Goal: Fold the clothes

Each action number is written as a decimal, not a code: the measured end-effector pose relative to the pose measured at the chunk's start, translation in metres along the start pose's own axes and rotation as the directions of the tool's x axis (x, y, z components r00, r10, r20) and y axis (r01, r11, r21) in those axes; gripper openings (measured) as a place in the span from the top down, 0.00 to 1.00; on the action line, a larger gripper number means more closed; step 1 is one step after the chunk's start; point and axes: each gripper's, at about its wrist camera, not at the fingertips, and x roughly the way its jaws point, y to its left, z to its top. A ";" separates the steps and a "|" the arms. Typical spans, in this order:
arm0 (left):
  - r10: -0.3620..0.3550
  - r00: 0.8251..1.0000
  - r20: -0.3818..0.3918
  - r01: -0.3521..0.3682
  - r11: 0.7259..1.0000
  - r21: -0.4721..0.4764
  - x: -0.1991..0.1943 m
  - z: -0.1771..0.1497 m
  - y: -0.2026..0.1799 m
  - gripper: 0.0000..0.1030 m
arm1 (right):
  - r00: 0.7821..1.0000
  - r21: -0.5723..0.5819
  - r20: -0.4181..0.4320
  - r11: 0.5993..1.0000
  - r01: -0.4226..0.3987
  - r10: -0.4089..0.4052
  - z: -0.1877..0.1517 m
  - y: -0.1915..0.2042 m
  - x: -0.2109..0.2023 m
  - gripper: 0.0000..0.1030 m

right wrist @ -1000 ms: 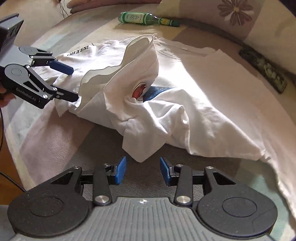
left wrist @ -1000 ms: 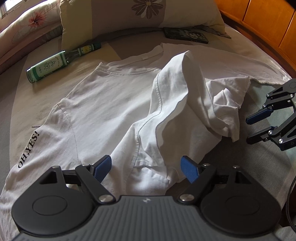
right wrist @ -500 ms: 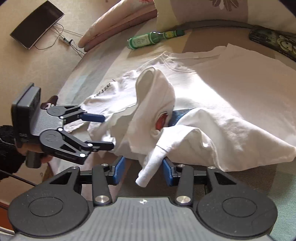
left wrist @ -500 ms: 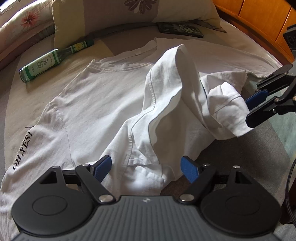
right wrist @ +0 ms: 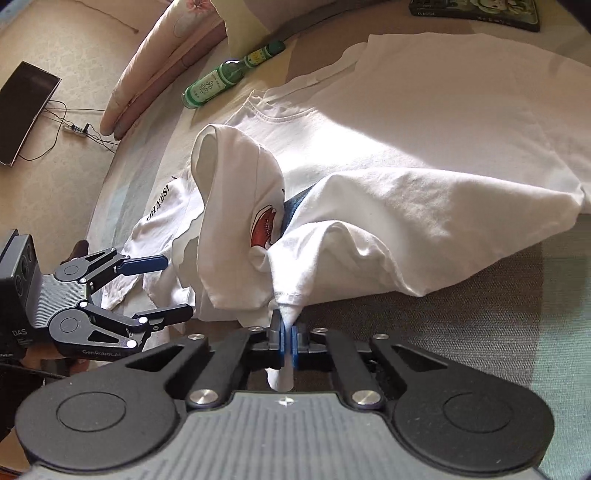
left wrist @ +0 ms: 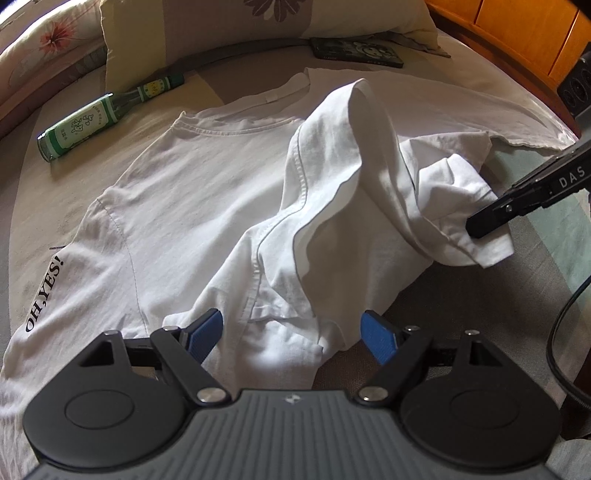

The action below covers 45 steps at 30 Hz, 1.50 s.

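The crumpled white cotton T-shirt [left wrist: 207,206] hid most of its own red-and-blue chest print [right wrist: 264,225] inside a fold. The green glass bottle's [left wrist: 79,129] label lettering was too small to read. The flat black rectangular case [right wrist: 476,11] was cut off by the top edge in the right wrist view.

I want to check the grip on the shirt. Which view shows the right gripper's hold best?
The right wrist view: the right gripper is shut on a corner of the shirt, between its blue pads. The left wrist view shows only its dark fingertip on the cloth.

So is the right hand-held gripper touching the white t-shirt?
Touching. The right wrist view shows the right hand-held gripper shut on a corner of the white t-shirt, with cloth pinched between its blue pads.
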 end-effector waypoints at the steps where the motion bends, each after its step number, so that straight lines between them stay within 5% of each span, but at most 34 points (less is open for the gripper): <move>1: -0.004 1.000 -0.002 0.004 1.000 -0.004 -0.002 -0.002 -0.001 0.21 | 1.000 0.007 0.002 1.000 -0.003 0.003 -0.003 0.001 -0.007 0.94; 6: -0.008 1.000 -0.028 0.008 1.000 0.001 -0.007 -0.012 -0.007 0.21 | 1.000 0.047 -0.019 0.999 0.001 0.000 -0.020 0.000 -0.042 0.95; 15: -0.026 0.995 -0.091 0.023 0.999 -0.029 -0.017 -0.037 -0.014 0.21 | 0.978 0.085 -0.156 0.985 0.151 -0.136 -0.070 -0.024 -0.088 0.95; 26: -0.052 0.990 -0.133 0.046 0.998 -0.052 -0.025 -0.050 -0.020 0.21 | 0.877 0.054 -0.319 0.916 0.397 -0.361 -0.115 -0.068 -0.092 0.95; 32: -0.068 0.990 -0.124 0.062 0.997 -0.055 -0.026 -0.047 -0.019 0.21 | 0.838 -0.037 -0.276 0.876 0.480 -0.471 -0.110 -0.050 -0.091 0.75; 38: -0.095 0.988 -0.120 0.083 0.992 -0.099 -0.019 -0.047 -0.010 0.20 | 0.849 -0.039 -0.108 0.856 0.516 -0.517 -0.082 -0.031 -0.118 0.69; 45: -0.136 0.980 -0.146 0.105 0.974 -0.200 0.012 -0.053 0.005 0.20 | 0.923 -0.190 -0.023 0.908 0.373 -0.384 -0.052 0.015 -0.086 0.69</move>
